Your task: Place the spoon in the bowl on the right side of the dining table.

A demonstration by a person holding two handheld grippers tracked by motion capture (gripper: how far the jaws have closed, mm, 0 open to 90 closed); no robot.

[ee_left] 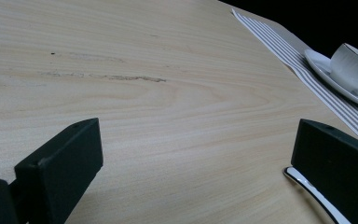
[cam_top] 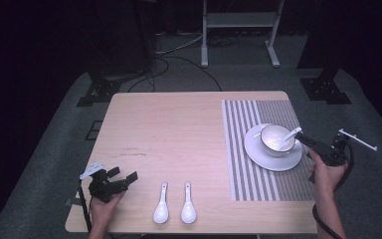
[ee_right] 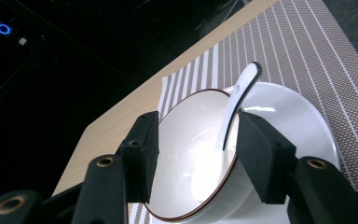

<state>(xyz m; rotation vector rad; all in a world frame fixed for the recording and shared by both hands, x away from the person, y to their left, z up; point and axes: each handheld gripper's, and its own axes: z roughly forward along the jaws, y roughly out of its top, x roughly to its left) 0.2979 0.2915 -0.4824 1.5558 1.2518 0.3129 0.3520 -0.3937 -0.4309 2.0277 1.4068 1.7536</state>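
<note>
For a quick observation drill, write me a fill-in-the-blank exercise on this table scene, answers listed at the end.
1. The white bowl stands on a white ____, which lies on the striped placemat.
2. The number of spoons lying on the bare wood table is ____.
3. A third spoon leans inside the ____.
4. The right tongs hang over the bowl with their jaws ____, pressing on nothing.

Missing words: plate; two; bowl; open
</note>
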